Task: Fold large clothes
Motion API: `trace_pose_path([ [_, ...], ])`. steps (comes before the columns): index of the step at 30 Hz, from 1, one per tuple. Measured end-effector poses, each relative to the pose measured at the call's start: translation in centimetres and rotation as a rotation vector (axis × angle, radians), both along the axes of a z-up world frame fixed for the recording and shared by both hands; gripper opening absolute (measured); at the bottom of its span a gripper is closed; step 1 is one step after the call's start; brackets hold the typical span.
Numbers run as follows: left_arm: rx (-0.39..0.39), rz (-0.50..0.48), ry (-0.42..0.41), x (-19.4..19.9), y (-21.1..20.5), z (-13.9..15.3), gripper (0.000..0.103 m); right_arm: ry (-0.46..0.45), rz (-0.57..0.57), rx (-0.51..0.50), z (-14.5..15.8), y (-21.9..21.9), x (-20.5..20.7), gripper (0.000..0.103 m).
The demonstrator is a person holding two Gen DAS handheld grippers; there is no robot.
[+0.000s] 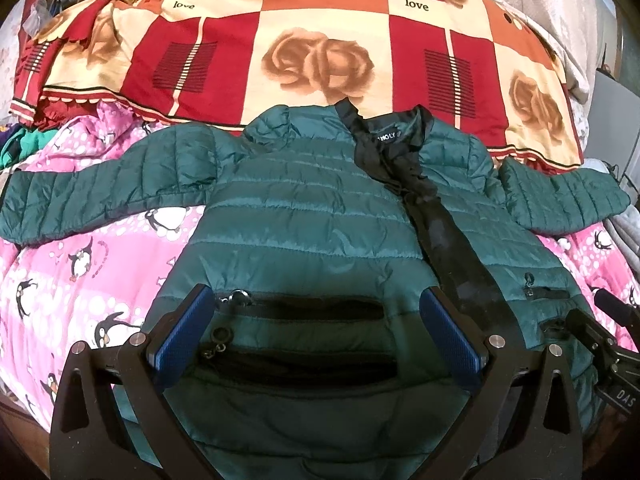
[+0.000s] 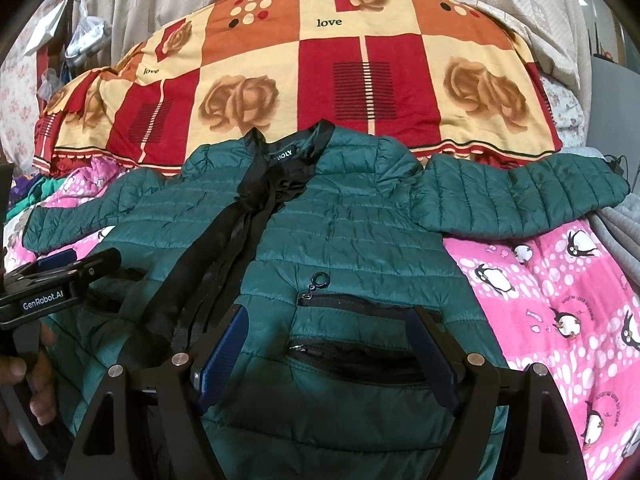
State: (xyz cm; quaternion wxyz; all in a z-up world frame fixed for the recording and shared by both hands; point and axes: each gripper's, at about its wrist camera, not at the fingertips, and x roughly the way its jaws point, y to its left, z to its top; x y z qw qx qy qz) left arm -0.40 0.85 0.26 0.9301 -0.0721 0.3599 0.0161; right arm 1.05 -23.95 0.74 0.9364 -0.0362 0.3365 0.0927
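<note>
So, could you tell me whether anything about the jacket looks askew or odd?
The green jacket lies flat with sleeves spread, but its black front placket is bunched and twisted below the collar rather than lying straight.

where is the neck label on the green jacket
In both views, the neck label sits inside the black collar at the far end of the green puffer jacket, beside the rose-patterned quilt.
</note>
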Motion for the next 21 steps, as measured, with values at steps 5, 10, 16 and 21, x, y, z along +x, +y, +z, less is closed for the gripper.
trace_pose_path([
  [5, -0.001, 0.001, 0.005, 0.01, 0.02, -0.06, 0.103, 0.000, 0.000, -0.001, -0.01, -0.02, -0.01, 0.079],
  [10, -0.001, 0.002, 0.007, 0.03, 0.01, -0.08, 0.103, -0.001, -0.002, -0.001, -0.02, 0.00, 0.00, 0.080],
  [16, -0.001, 0.002, 0.007, 0.03, 0.02, -0.08, 0.103, -0.001, -0.001, 0.000, 0.00, 0.02, 0.00, 0.080],
  [21, -0.001, 0.002, 0.007, 0.04, -0.01, -0.06, 0.103, -0.002, 0.000, -0.001, 0.04, 0.03, 0.00, 0.080],
])
